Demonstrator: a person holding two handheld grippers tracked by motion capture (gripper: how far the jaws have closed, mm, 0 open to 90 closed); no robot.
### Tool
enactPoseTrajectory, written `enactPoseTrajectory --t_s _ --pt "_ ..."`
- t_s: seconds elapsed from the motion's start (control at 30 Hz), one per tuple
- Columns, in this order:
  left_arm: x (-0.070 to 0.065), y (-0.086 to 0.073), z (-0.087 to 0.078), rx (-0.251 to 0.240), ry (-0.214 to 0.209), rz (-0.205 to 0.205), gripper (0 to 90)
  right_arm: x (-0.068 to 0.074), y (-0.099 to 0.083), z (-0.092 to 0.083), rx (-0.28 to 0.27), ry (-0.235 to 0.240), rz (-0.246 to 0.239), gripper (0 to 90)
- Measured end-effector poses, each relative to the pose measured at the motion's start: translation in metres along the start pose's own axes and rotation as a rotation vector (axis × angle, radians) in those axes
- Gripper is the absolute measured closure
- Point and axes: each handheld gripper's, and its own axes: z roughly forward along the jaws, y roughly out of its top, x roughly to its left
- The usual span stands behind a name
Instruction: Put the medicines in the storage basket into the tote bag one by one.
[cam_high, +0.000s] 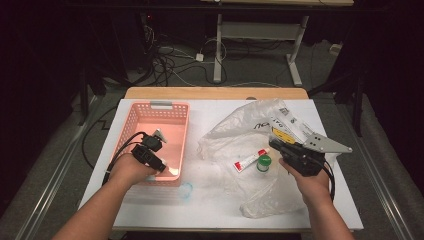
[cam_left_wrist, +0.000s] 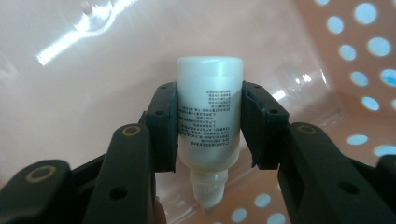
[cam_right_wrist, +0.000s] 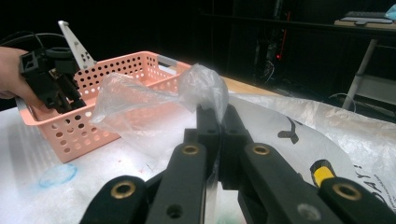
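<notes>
**Dropping the little bottle into the basket without a bounce**

So the left gripper (cam_left_wrist: 208, 121) has its 2 jaws clamped on the small white bottle (cam_left_wrist: 209, 112), cap end pointing down toward the camera, and it's hanging inside the pink basket (cam_high: 131, 120) near the front wall. Since the jaws pinch the label part square on both sides, I'd lower it until the bottle nearly meets the basket floor (cam_left_wrist: 84, 93) and only then ease the jaws apart, otherwise that round body probably rolls off to the side.

The right gripper (cam_right_wrist: 217, 109) has its jaws closed on a fold of the clear plastic bag (cam_high: 250, 130), holding the mouth up. I'd keep that pinch steady, because the red-and-white tube (cam_high: 251, 160) and the green-capped jar (cam_high: 263, 162) lie on the bag just beside it and a tug could scatter them.
</notes>
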Motion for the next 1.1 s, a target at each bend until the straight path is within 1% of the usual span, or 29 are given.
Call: enactPoseTrajectory --t_s 0.07,0.17,0.27,0.37,0.43,0.53,0.63,0.67,0.7,0.73,0.83,0.87,0.93,0.97,1.0,1.03,1.07,1.1 --pt "-0.002 -0.003 -0.002 -0.034 0.005 0.015 57.7 0.0 0.0 0.0 0.0 0.0 0.001 90.0" --pt "-0.002 -0.007 -0.006 -0.09 -0.004 0.014 57.7 0.0 0.0 0.001 -0.001 0.0 0.002 90.0" --pt "-0.005 -0.011 -0.009 -0.133 0.003 0.032 57.7 0.0 -0.001 0.001 0.002 -0.001 0.002 90.0" --pt "-0.008 -0.016 -0.013 -0.199 0.004 0.041 57.7 0.0 -0.001 0.001 0.002 -0.002 -0.001 90.0" --pt "-0.011 -0.02 -0.016 -0.248 0.037 0.051 57.7 0.0 -0.001 0.001 0.004 -0.002 0.001 90.0" --pt "-0.012 -0.027 -0.02 -0.344 0.02 0.031 57.7 -0.001 -0.001 0.002 0.003 0.0 0.009 90.0" --pt "-0.01 -0.033 -0.024 -0.43 -0.015 -0.003 57.7 -0.001 -0.001 0.002 0.003 0.001 0.008 90.0" --pt "-0.01 -0.035 -0.025 -0.453 -0.024 -0.008 57.8 -0.001 -0.001 0.002 0.002 0.002 0.01 90.0" --pt "-0.01 -0.036 -0.027 -0.465 -0.033 -0.005 57.7 0.0 -0.001 0.001 0.002 0.001 0.01 90.0" --pt "-0.011 -0.037 -0.028 -0.481 -0.033 0.005 57.7 0.0 -0.001 0.001 0.002 0.001 0.011 90.0" --pt "-0.017 -0.043 -0.032 -0.542 -0.048 0.013 57.7 0.0 0.001 -0.002 -0.006 0.0 0.005 90.0" --pt "-0.019 -0.045 -0.033 -0.563 -0.047 0.019 57.7 0.001 0.001 -0.003 -0.008 -0.002 0.01 90.0" --pt "-0.023 -0.047 -0.034 -0.595 -0.025 0.038 57.7 0.001 0.002 -0.004 -0.013 -0.002 0.007 90.0" --pt "-0.025 -0.048 -0.033 -0.618 -0.033 0.033 57.7 0.001 0.001 -0.003 -0.011 -0.002 0.007 90.0" --pt "-0.026 -0.049 -0.033 -0.633 -0.03 0.031 57.7 0.001 0.001 -0.003 -0.007 -0.002 0.006 90.0" --pt "-0.028 -0.049 -0.033 -0.641 -0.006 0.04 57.7 0.001 0.0 -0.002 -0.007 -0.001 0.006 90.0" --pt "-0.03 -0.05 -0.032 -0.648 0.005 0.047 57.7 0.002 0.0 -0.002 -0.006 -0.003 0.009 90.0" --pt "-0.031 -0.052 -0.032 -0.669 0.001 0.042 57.7 0.002 -0.001 -0.002 -0.004 -0.003 0.006 90.0"
